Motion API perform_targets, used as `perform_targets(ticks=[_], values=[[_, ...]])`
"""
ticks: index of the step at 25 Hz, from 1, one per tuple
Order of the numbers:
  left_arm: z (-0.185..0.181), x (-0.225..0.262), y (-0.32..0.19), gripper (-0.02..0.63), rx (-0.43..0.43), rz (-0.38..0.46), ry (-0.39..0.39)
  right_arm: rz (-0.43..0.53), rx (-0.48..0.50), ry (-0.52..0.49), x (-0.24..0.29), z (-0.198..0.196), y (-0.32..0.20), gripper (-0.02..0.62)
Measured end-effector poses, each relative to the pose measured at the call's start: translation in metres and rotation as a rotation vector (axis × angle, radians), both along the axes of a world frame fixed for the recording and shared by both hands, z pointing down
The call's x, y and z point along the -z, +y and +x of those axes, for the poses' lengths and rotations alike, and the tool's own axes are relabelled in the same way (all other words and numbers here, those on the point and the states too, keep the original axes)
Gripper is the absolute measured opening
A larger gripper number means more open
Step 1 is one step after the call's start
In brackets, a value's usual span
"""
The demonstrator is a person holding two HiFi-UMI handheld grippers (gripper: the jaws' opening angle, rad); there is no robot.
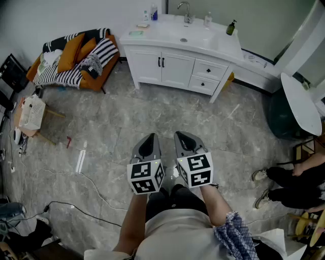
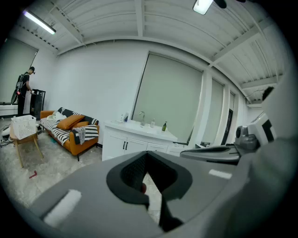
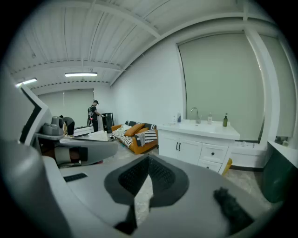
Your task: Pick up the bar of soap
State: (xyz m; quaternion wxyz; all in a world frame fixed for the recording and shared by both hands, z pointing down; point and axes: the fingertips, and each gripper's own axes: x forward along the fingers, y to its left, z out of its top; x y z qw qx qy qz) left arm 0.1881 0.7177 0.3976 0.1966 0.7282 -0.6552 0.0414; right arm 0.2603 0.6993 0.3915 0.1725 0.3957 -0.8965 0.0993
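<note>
Two grippers up front in the head view, side by side at lower centre: left gripper [image 1: 150, 136] has its jaws pressed together with nothing between them, right gripper [image 1: 179, 134] likewise closed and empty, both angled slightly down over the grey stone floor [image 1: 152, 119]. Well ahead, at the top of the frame, stands one white vanity [image 1: 172, 66] with two doors and two drawers showing. One bar of soap [image 1: 135, 33], pale green, lies on the counter's left end, far from both grippers. One sink basin [image 1: 175, 31] with one faucet [image 1: 186, 10] behind it; right of it one clear bottle [image 1: 207, 20] and one dark green pump bottle [image 1: 231, 27]. Upper left, one orange sofa [image 1: 101, 73] carrying two orange cushions [image 1: 71, 51]. At the left edge, one white basket [image 1: 31, 112], contents unclear
</note>
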Motion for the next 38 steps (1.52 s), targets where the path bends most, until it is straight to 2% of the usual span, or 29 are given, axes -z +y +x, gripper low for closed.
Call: perform_targets(ticks=[6, 12, 20, 23, 28, 32, 35, 38], values=[[0.012, -0.001, -0.002, 0.006, 0.009, -0.002, 0.014, 0.001, -0.007, 0.008, 0.0, 0.011, -0.003, 0.011], [0.02, 0.0, -0.009, 0.006, 0.022, -0.002, -0.006, -0.081, -0.017, -0.022, -0.01, 0.023, -0.011, 0.012], [0.035, 0.013, -0.03, 0.006, 0.032, 0.039, -0.063, -0.036, -0.007, -0.017, -0.006, 0.044, -0.03, 0.012], [0.032, 0.01, -0.03, 0.006, 0.078, 0.036, -0.067, -0.03, 0.013, -0.008, -0.006, 0.045, -0.034, 0.012], [0.034, -0.007, -0.018, 0.006, 0.124, -0.004, -0.024, -0.015, 0.048, -0.025, -0.004, 0.043, -0.032, 0.013], [0.031, -0.005, -0.021, 0.006, 0.127, 0.006, -0.052, -0.005, 0.053, -0.021, -0.002, 0.039, -0.034, 0.015], [0.028, -0.003, -0.031, 0.006, 0.124, 0.015, -0.054, 0.008, 0.069, -0.038, -0.002, 0.034, -0.038, 0.074], [0.019, -0.005, -0.045, 0.006, 0.12, 0.016, -0.043, 0.019, 0.073, -0.043, -0.002, 0.027, -0.049, 0.087]])
